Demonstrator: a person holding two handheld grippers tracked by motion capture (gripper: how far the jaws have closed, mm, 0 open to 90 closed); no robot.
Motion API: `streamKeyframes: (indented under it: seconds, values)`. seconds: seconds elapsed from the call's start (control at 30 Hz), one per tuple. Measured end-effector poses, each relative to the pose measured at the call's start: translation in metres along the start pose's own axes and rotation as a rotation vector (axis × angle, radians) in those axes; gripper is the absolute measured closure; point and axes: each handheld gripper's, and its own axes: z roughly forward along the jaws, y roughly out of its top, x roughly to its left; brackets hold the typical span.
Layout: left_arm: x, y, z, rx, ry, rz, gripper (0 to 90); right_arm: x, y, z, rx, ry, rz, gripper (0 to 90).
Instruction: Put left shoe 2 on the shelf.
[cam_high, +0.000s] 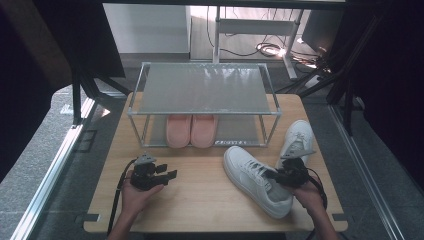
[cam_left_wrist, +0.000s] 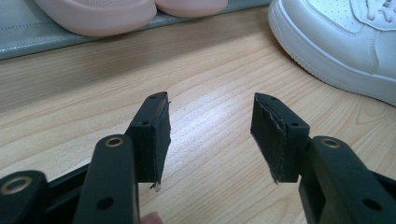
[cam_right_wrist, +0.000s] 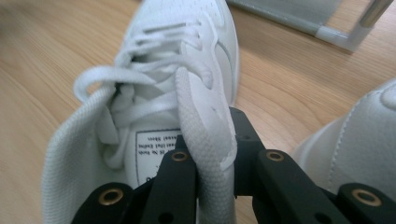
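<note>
The right gripper (cam_right_wrist: 212, 161) pinches the collar wall of the near white leather sneaker (cam_high: 254, 179), which lies on the pale wooden table (cam_high: 200, 195) at five o'clock from the clear two-tier shoe rack (cam_high: 202, 102). The left gripper (cam_high: 159, 176), jaws spread over bare wood, rests at the sneaker's nine o'clock. A second white sneaker (cam_high: 298, 139) lies at one o'clock; pink slippers (cam_high: 191, 130) sit on the rack's lower shelf.

high: above, facing forward-down | gripper views: close, low | shared: white sneaker (cam_high: 255, 180)
</note>
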Motion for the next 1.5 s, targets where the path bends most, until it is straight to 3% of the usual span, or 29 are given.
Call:
streamKeyframes:
  seconds: [0.7, 0.97, 1.3, 1.5]
  values:
    - [-0.001, 0.0, 0.001, 0.002, -0.004, 0.0, 48.0, 0.012, -0.001, -0.027, -0.213, 0.1, 0.097, 82.8]
    - [-0.002, 0.0, 0.002, 0.004, -0.005, -0.001, 48.0, 0.021, 0.001, -0.036, -0.297, 0.155, 0.112, 82.8]
    - [-0.002, 0.0, 0.003, 0.011, -0.006, 0.002, 48.0, 0.031, 0.009, -0.045, -0.351, 0.196, 0.107, 82.8]
    - [-0.003, -0.001, 0.005, 0.014, -0.01, 0.0, 47.9, 0.039, 0.015, -0.054, -0.396, 0.249, 0.104, 82.8]
